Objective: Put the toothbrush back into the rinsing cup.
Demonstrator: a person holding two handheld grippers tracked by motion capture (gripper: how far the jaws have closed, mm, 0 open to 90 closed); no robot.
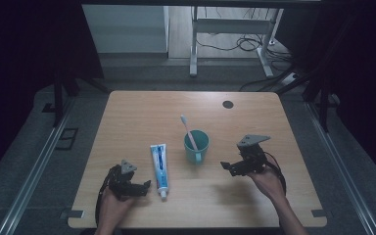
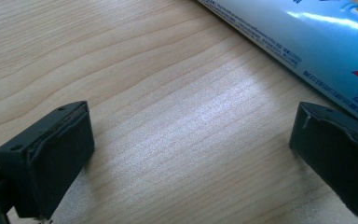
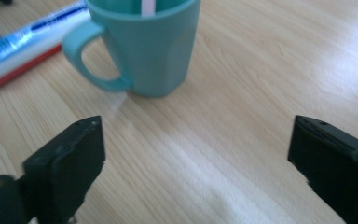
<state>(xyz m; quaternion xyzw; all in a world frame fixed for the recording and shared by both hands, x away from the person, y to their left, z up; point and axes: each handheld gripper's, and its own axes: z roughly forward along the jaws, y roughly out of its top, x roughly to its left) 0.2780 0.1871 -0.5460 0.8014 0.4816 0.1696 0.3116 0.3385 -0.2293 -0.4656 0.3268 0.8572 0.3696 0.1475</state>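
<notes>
the toothpaste tube (image 1: pixel 159 164) lies flat near the middle of the counter (image 1: pixel 142 110), its long axis running front to back, cap end toward the person and crimped end pointing away. just to its right stands a teal mug (image 1: pixel 196 145), handle toward the person, with a toothbrush (image 1: pixel 188 131) leaning in it, bristle head up and tilted to the far left. the left gripper (image 1: pixel 144 186) rests low beside the tube's cap end, jaws spread wide with nothing between them. the right gripper (image 1: pixel 226 167) hovers right of the mug, jaws likewise wide apart and empty. the counter is pale wood with a dark round hole (image 1: pixel 227 104) near its far edge. beyond it are a grey floor, white desk legs (image 1: pixel 194 46) and loose cables (image 1: pixel 245 44).
</notes>
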